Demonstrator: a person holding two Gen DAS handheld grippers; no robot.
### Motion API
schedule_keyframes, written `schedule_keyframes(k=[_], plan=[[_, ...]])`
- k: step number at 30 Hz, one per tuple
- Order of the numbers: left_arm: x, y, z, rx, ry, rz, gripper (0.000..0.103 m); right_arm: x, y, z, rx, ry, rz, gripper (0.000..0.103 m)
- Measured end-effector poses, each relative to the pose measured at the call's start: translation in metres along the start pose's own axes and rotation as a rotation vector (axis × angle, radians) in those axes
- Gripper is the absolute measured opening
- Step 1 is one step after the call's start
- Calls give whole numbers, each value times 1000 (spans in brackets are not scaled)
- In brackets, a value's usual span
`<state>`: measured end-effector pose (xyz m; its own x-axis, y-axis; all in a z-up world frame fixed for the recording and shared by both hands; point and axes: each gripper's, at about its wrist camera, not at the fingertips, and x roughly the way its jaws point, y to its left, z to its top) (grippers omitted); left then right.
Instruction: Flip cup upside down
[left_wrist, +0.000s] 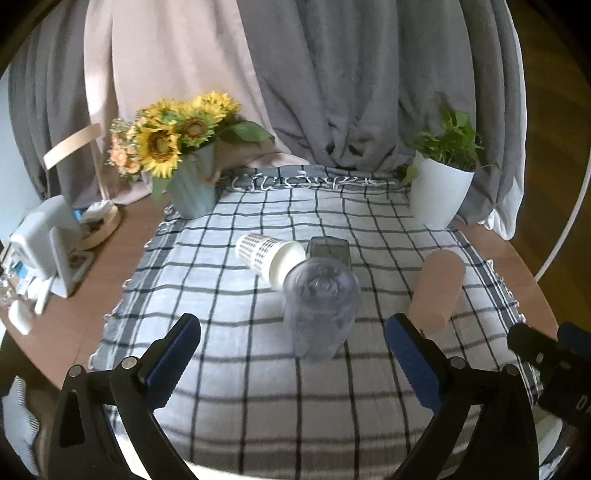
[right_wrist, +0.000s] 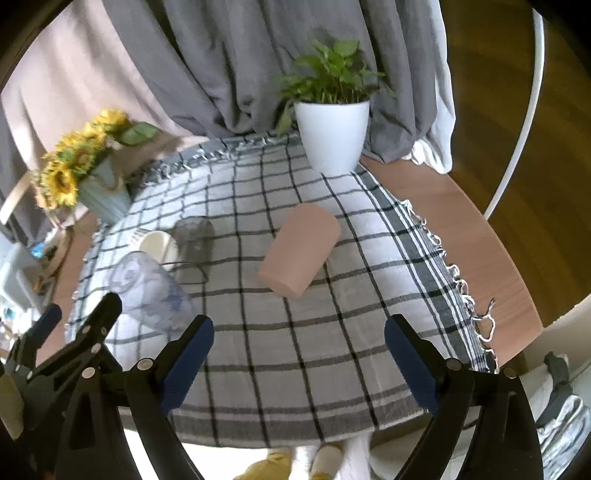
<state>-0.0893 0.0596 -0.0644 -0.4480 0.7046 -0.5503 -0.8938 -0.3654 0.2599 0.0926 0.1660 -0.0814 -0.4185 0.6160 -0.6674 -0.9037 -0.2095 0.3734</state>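
Several cups lie on their sides on the checked cloth (left_wrist: 229, 369). A clear plastic cup (left_wrist: 319, 310) lies in the middle, base toward me, between and just beyond my open left gripper (left_wrist: 291, 350). A white cup with a dot pattern (left_wrist: 269, 256) and a dark grey cup (left_wrist: 328, 249) lie behind it. A pink cup (right_wrist: 299, 249) lies ahead of my open right gripper (right_wrist: 299, 354), apart from it. The pink cup also shows in the left wrist view (left_wrist: 437, 291). The clear cup shows at the left of the right wrist view (right_wrist: 151, 290).
A sunflower vase (left_wrist: 192, 184) stands at the cloth's back left and a white plant pot (left_wrist: 439, 195) at the back right. Small clutter (left_wrist: 44, 243) sits on the wooden table's left side. Grey curtains hang behind. The right gripper's fingers (left_wrist: 532, 350) show at the left view's right edge.
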Motion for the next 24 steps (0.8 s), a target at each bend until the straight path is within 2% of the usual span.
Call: schedule_keyframes(k=[7, 15, 24], plan=[[-46, 8, -9, -1, -19, 66, 103, -41, 7, -10, -45, -84, 65, 94], [-82, 14, -9, -8, -61, 104, 103, -77, 19, -17, -97, -189, 89, 94], [-100, 13, -6, -7, -80, 94, 103, -96, 21, -23, -118, -235, 102, 94]])
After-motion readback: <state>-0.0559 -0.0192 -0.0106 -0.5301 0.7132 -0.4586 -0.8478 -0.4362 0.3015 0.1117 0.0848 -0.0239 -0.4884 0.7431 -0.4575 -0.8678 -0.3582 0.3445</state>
